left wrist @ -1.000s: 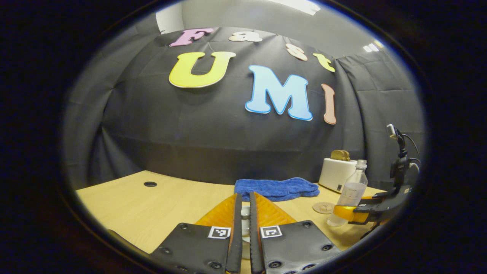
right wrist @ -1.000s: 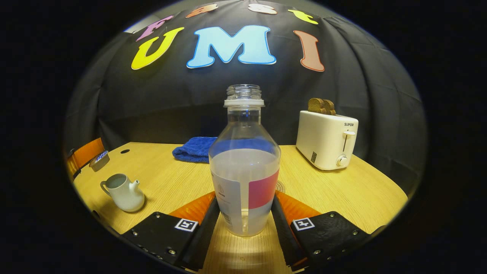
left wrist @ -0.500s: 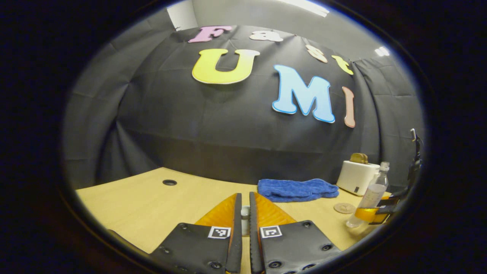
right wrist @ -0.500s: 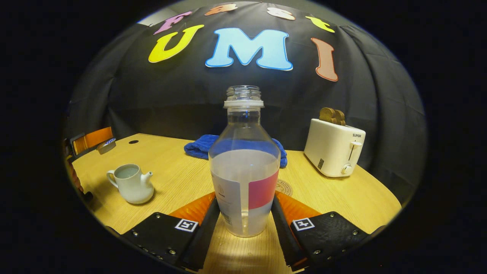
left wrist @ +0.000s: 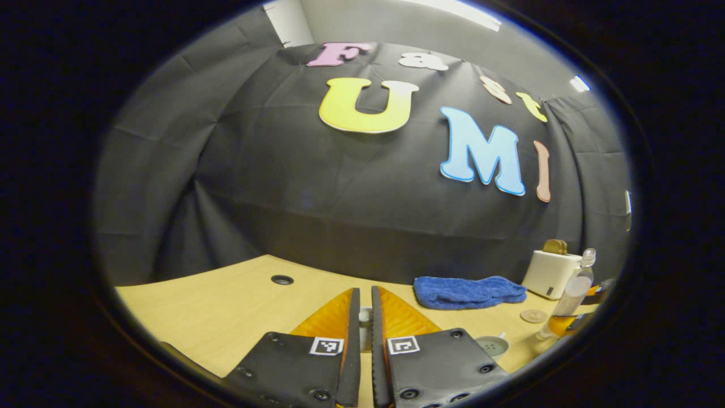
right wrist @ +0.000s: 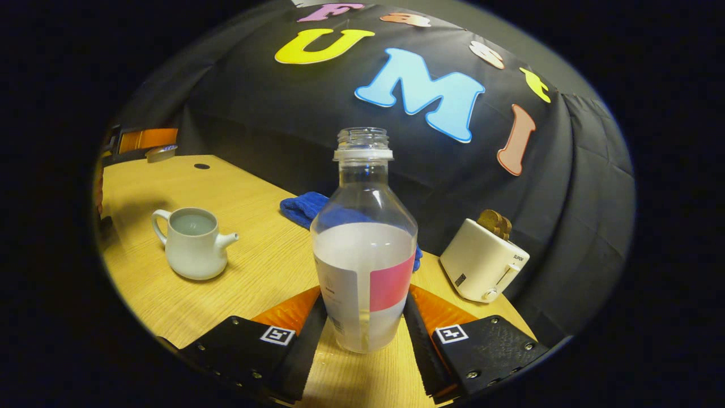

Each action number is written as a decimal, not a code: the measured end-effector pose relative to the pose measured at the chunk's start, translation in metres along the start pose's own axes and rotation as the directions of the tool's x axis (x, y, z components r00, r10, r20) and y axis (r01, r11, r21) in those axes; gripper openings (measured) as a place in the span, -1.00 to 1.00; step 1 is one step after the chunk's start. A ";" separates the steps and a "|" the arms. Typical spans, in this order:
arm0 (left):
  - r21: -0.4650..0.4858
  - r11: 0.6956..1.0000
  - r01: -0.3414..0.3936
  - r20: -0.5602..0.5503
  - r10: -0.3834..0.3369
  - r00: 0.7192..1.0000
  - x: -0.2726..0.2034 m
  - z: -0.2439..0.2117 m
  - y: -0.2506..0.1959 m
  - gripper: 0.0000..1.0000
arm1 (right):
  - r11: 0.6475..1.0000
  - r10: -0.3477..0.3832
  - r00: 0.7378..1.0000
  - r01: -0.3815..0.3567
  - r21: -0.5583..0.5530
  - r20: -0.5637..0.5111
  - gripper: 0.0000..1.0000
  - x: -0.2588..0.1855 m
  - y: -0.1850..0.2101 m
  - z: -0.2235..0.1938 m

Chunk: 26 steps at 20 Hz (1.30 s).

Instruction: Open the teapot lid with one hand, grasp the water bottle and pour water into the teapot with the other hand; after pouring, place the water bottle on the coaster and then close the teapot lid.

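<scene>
Bottle (right wrist: pixel 363 243) half-full, uncapped, clamped in right jaws | teapot (right wrist: pixel 191 243) lidless, liquid inside | left jaws pinch lid (left wrist: pixel 365 328)

Black cloth wall (left wrist: pixel 317 187), pale wood table (right wrist: pixel 266 266), ceiling light (left wrist: pixel 459 12).

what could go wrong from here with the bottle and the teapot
1. The water bottle has no cap and is about half full; the right gripper holds it low on the body, so a quick tilt could slosh water onto the table before it reaches the teapot.
2. The teapot's opening is small, so a stream could miss it.
3. The left gripper pinches the lid by a small knob; it might slip.
</scene>
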<state>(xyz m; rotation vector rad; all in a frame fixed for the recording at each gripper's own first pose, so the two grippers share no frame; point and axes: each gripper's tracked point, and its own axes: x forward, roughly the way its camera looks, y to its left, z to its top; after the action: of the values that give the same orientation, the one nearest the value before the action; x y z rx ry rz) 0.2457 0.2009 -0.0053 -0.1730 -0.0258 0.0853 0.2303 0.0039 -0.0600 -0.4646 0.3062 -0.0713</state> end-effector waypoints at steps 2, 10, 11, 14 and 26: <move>-0.003 0.999 -0.032 0.025 0.032 0.999 -0.003 0.006 0.015 -0.65 | 0.994 -0.004 1.000 0.001 -0.111 -0.025 0.51 0.001 0.007 0.003; -0.082 0.997 -0.013 -0.004 0.012 1.000 0.000 -0.009 0.013 -0.71 | 0.880 -0.093 0.995 0.072 -0.470 -0.021 0.50 0.005 -0.001 0.016; -0.086 0.996 -0.011 -0.006 0.011 1.000 0.000 -0.009 0.012 -0.65 | 0.865 -0.101 0.995 0.078 -0.496 -0.020 0.50 0.006 -0.002 0.016; -0.105 0.995 -0.004 -0.006 0.004 1.000 0.000 -0.012 0.013 -0.64 | 0.816 -0.116 0.993 0.085 -0.572 -0.017 0.51 0.008 -0.004 0.019; -0.112 0.993 0.035 -0.022 -0.038 0.999 0.002 -0.017 0.006 -0.65 | 0.581 -0.162 0.983 0.164 -0.797 0.085 0.49 0.018 0.002 0.036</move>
<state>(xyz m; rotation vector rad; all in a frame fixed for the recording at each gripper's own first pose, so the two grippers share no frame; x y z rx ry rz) 0.2479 0.2044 -0.0231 -0.2853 -0.0100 0.0453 0.2587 0.0190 -0.0352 -1.4183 0.2791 -0.1120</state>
